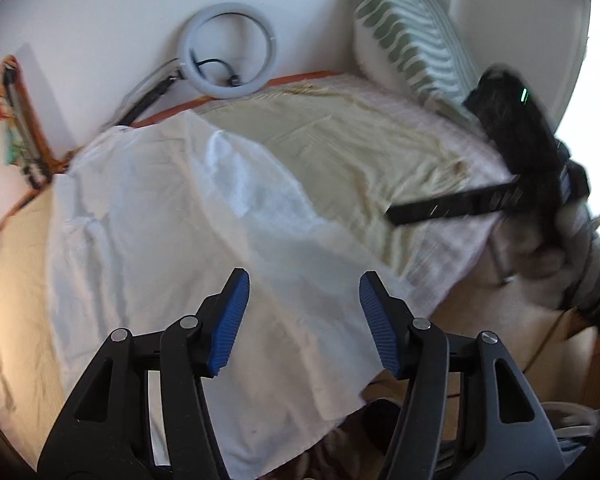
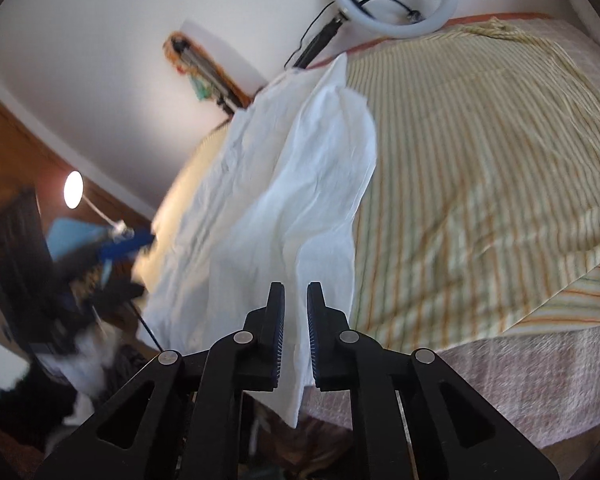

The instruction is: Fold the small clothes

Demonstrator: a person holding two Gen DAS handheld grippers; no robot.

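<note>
A white garment lies spread and wrinkled on the bed, with one side folded over into a long strip. Its near edge hangs over the bed's edge. My left gripper hovers above the near part of the garment, blue pads wide apart, nothing between them. My right gripper stands over the garment's near edge with its jaws a narrow gap apart. White cloth shows through the gap, and the pads do not press on it. In the left wrist view the right gripper appears blurred at the right, over the striped sheet.
A yellow striped sheet covers the bed, over a pink textured blanket. A ring light leans on the wall behind the bed. A green patterned pillow stands at the back right. A lit lamp is at the left.
</note>
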